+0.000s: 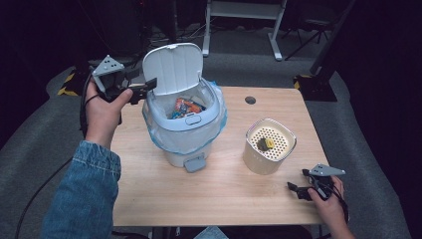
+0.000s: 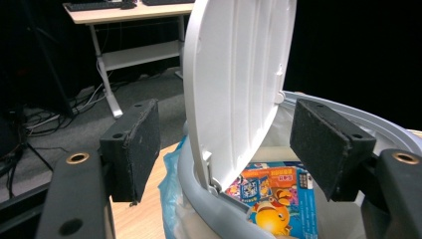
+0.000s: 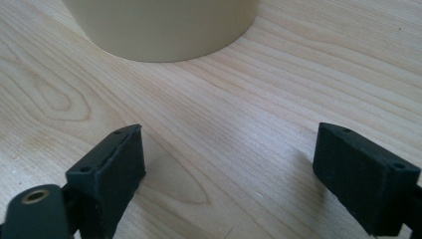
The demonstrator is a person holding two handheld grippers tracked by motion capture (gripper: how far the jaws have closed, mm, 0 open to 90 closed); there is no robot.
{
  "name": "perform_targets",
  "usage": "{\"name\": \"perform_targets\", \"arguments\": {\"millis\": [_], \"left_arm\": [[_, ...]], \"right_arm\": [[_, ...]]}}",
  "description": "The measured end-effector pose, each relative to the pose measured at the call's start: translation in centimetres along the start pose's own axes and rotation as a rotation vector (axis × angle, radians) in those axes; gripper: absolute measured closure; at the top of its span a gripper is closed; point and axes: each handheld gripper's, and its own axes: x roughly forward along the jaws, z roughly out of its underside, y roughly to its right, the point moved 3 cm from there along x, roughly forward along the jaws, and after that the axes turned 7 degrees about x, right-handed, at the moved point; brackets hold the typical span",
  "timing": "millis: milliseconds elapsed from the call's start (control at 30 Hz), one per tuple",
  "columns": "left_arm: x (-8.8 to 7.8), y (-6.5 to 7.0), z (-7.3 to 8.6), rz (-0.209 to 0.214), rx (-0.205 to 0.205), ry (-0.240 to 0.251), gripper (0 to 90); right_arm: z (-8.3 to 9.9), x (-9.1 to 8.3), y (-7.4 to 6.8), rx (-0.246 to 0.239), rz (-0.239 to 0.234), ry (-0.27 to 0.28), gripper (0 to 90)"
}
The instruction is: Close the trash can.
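Small white plastic pedal bin [image 1: 184,130] with a pale blue bag liner, standing on the light wooden table [image 1: 224,191] toward its far left corner; its foot pedal [image 1: 195,163] faces the near edge. The hinged white lid [image 1: 173,67] stands upright and open, exposing colourful printed packets [image 1: 185,107] inside.

Left gripper [image 1: 142,89], held at the bin's far left side: its jaws are spread wide, one on either side of the raised lid's edge, as the left gripper view shows; the dark foam pads [image 2: 139,144] stand apart from the lid [image 2: 234,84] and grasp nothing.

Right gripper [image 1: 298,190], resting low over the table near the near right corner: jaws likewise wide apart and empty, aimed at the base of a cream cylindrical container [image 1: 268,144] with a perforated top carrying a small dark and yellow object [image 1: 265,144].

Handling, by judgement: the lid is thin, stiff moulded plastic, light and smooth, and swings freely on its hinge [image 2: 211,184]. It is best pinched across its free upper edge or side rim, with modest force, and guided along the hinge arc rather than pulled. The bin appears light and may tip or slide if pushed sideways; the thin liner tears readily.
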Motion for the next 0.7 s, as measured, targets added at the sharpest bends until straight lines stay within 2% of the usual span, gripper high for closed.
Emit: {"name": "perform_targets", "arguments": {"millis": [100, 233, 400, 500, 700], "left_arm": [[0.3, -0.1, -0.2, 0.02, -0.007, 0.013, 29.6], [0.3, 0.3, -0.6, 0.069, 0.005, 0.035, 33.0], [-0.1, 0.7, -0.8, 0.073, 0.02, 0.016, 33.5], [-0.5, 1.2, -0.9, 0.098, 0.022, 0.011, 34.2], [-1.5, 2.9, -0.4, 0.153, 0.067, -0.006, 30.1]], "right_arm": [[0.0, 0.0, 0.0, 0.0, 0.0, 0.0, 13.0], [0.0, 0.0, 0.0, 0.0, 0.0, 0.0, 13.0], [0.0, 0.0, 0.0, 0.0, 0.0, 0.0, 13.0], [0.0, 0.0, 0.0, 0.0, 0.0, 0.0, 13.0], [0.0, 0.0, 0.0, -0.001, 0.0, -0.001, 13.0]]}}
